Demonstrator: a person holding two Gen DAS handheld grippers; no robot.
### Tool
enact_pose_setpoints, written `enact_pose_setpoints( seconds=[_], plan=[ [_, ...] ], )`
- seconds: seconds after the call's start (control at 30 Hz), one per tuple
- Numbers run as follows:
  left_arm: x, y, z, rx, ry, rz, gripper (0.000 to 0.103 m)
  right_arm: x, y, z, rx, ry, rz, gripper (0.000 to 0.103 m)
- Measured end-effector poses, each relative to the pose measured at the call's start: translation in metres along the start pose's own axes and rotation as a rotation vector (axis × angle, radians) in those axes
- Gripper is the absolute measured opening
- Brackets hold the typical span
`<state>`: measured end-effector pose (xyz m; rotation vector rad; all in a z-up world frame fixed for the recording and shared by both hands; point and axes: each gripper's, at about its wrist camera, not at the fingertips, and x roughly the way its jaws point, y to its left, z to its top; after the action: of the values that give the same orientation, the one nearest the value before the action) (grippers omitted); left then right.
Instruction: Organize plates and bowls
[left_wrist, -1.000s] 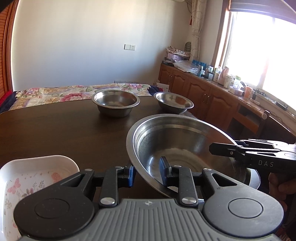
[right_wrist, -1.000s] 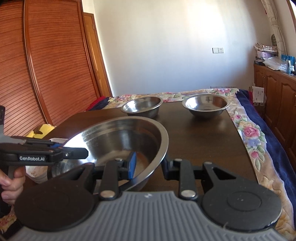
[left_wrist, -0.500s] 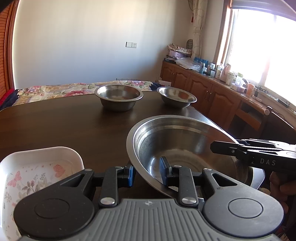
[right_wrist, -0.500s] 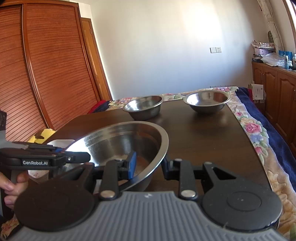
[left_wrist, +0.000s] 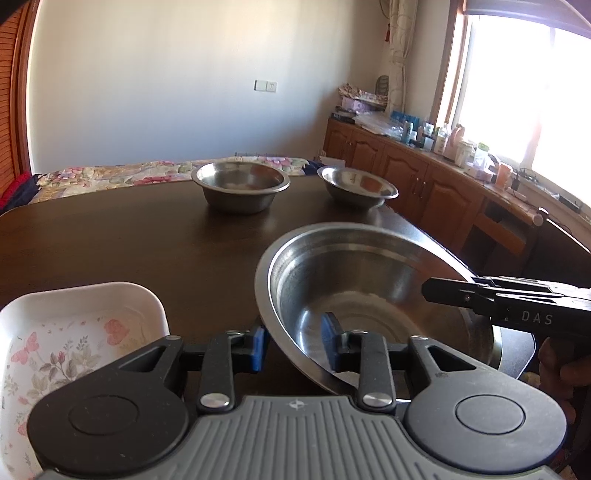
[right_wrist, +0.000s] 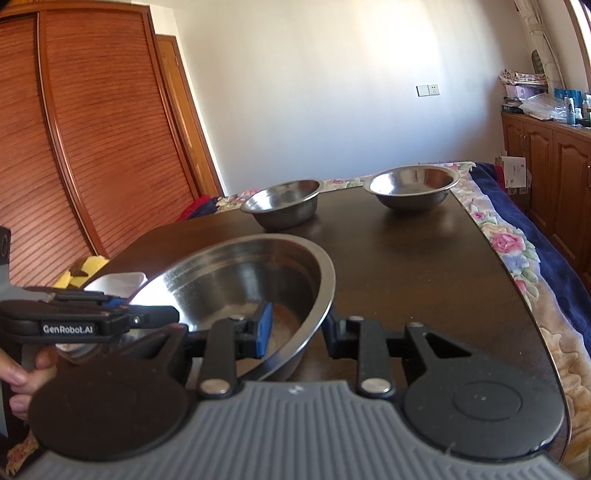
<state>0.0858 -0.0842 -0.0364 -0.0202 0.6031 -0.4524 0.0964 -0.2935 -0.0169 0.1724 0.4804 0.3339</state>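
Still, both tongs (left_wrist: 293, 347) grip large bowl (left_wrist: 369, 284)

- A dark wooden counter (left_wrist: 122, 236) fills the middle of both views.
- A floral cloth (right_wrist: 517, 251) runs along its edge at the right of the right wrist view.
- A slatted wooden wardrobe (right_wrist: 74, 147) fills the upper left of that view.
- A wall switch plate (left_wrist: 265, 85) sits upper centre in the left wrist view.
- Wooden cabinets (left_wrist: 413, 181) stand at right under a bright window (left_wrist: 517, 92), their top crowded with bottles and jars (left_wrist: 450, 142).
- A curtain (left_wrist: 397, 55) hangs beside the window.
- Something yellow (right_wrist: 79, 273) lies at mid-left in the right wrist view.
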Motion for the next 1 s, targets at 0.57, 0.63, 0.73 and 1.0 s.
enact_pose_setpoints(
  seconds=[0.57,0.63,0.73,1.0],
  plan=[
    [-0.018,0.014,0.031,0.033,-0.083,0.040,0.058,-0.013,-0.010,0.037,-0.047,-0.063,-0.051,0.049],
    [-0.017,0.019,0.039,0.046,-0.091,0.052,0.058,-0.011,-0.009,0.045,-0.076,-0.066,-0.056,0.049],
    [-0.012,0.027,0.051,0.058,-0.093,0.071,0.058,-0.006,-0.011,0.057,-0.112,-0.073,-0.070,0.049],
    [0.009,0.041,0.081,0.069,-0.095,0.088,0.058,0.011,-0.018,0.083,-0.136,-0.087,-0.060,0.049]
  ],
)
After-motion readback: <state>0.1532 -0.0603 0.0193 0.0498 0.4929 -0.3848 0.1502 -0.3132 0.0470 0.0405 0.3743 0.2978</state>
